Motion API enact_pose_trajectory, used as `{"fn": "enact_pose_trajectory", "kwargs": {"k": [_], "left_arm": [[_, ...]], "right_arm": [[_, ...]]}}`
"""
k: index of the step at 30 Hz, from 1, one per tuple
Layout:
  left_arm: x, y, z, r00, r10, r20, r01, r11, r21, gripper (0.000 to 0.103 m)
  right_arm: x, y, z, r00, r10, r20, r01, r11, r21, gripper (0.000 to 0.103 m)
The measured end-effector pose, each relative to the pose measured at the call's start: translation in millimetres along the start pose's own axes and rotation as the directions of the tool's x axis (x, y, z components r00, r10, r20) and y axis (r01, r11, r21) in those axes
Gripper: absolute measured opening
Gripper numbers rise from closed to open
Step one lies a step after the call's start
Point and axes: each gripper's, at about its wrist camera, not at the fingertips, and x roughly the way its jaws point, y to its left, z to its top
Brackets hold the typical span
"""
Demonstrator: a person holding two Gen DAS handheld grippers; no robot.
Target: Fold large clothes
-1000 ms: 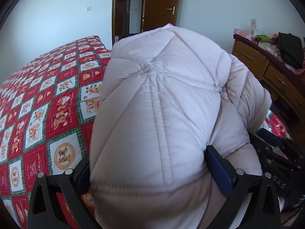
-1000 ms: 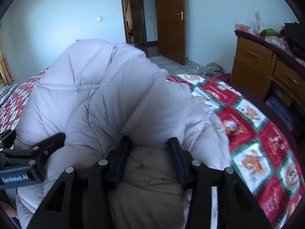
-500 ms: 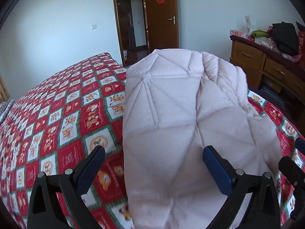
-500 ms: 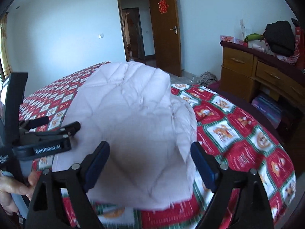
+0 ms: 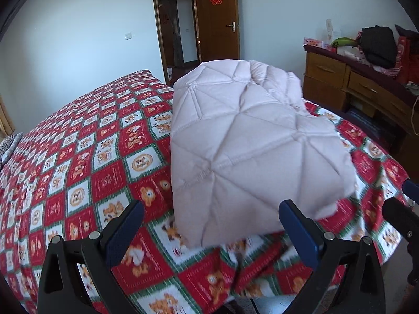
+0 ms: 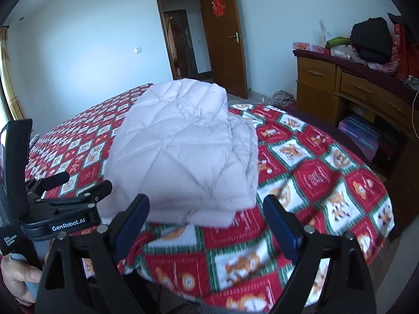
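Note:
A pale pink quilted down jacket (image 5: 248, 141) lies folded into a thick block on the red patterned bedspread (image 5: 86, 162), near the bed's foot edge. It also shows in the right wrist view (image 6: 183, 151). My left gripper (image 5: 209, 225) is open and empty, just in front of the jacket's near edge. My right gripper (image 6: 207, 217) is open and empty, also just short of the jacket. The left gripper's body (image 6: 60, 209) shows at the left of the right wrist view, held in a hand.
A wooden dresser (image 5: 353, 83) with piled clothes stands to the right of the bed. An open brown door (image 6: 225, 41) and doorway are at the far wall. Bare floor lies between the bed and the dresser.
Both grippers have let go of the jacket, opened wide and pulled back from it. The jacket has dropped onto the bed as a folded block.

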Motion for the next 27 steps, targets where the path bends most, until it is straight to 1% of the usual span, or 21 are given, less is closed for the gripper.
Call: {"fn": "enact_pose_trajectory", "kwargs": {"k": [2,6,9,11,12,14,16,18,22,24,27], "left_arm": [[-6,-2,-5,1.0,-0.001,-0.014,0.001,1.0,-0.005,0.102],[-18,-2,-15,0.998,0.002,-0.058,-0.004,0.999,-0.032,0.102],[-35,1,-20,0.999,-0.031,-0.044,0.029,0.998,-0.055,0.102],[-47,3,-20,0.999,-0.037,-0.026,0.035,0.998,-0.054,0.102],[-54,3,-20,0.999,-0.032,-0.009,0.032,0.998,-0.05,0.102],[-73,2,-20,0.999,0.008,0.046,-0.006,0.999,-0.039,0.102],[-87,1,-20,0.996,0.038,0.084,-0.035,0.999,-0.037,0.102],[-104,0,-20,0.989,0.041,0.144,-0.036,0.999,-0.039,0.102],[-129,-2,-20,0.966,0.076,0.246,-0.069,0.997,-0.04,0.102],[-141,-3,-20,0.951,0.09,0.296,-0.082,0.996,-0.039,0.102],[-150,-3,-20,0.941,0.088,0.327,-0.077,0.996,-0.049,0.102]], "right_arm": [[-7,4,-6,1.0,-0.021,-0.012,0.02,0.999,-0.038,0.093],[-23,5,-11,0.999,-0.035,-0.006,0.035,0.997,-0.064,0.094],[-36,2,-10,0.999,-0.036,0.024,0.037,0.998,-0.05,0.094],[-43,1,-6,0.999,-0.023,0.048,0.025,0.999,-0.032,0.095],[-47,1,-5,0.998,-0.017,0.062,0.019,0.999,-0.026,0.095],[-55,3,-2,0.995,-0.01,0.096,0.013,1.0,-0.026,0.095],[-63,5,1,0.991,-0.006,0.13,0.01,0.999,-0.031,0.095],[-71,7,3,0.985,-0.006,0.17,0.012,1.0,-0.029,0.095],[-95,14,6,0.963,0.004,0.271,0.006,0.999,-0.037,0.099],[-102,17,8,0.954,0.011,0.3,0.006,0.999,-0.053,0.101],[-112,25,8,0.939,0.011,0.345,0.017,0.997,-0.08,0.102]]}}
